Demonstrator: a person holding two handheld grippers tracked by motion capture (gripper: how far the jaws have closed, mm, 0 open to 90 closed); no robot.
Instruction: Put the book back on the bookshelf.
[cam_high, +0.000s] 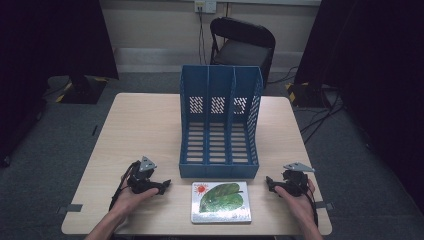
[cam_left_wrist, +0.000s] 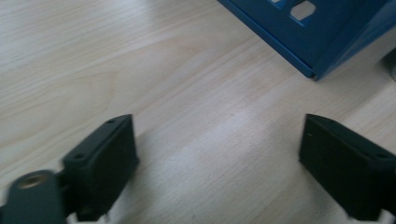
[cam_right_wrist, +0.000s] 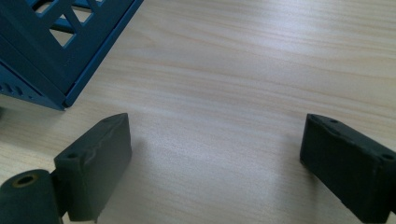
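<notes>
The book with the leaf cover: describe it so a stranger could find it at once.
Start at the blue three-slot file rack standing mid-table. Just in front of its base, near the table's front edge, lies the book, flat between the two grippers. Its big green leaf and small red sun mark it.

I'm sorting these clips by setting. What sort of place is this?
Probably an office-like room set up for recording desk tasks: a light wooden table on grey carpet, a blue three-slot file rack with a leaf-cover book before it, a black folding chair, and dark curtains at the sides.
</notes>
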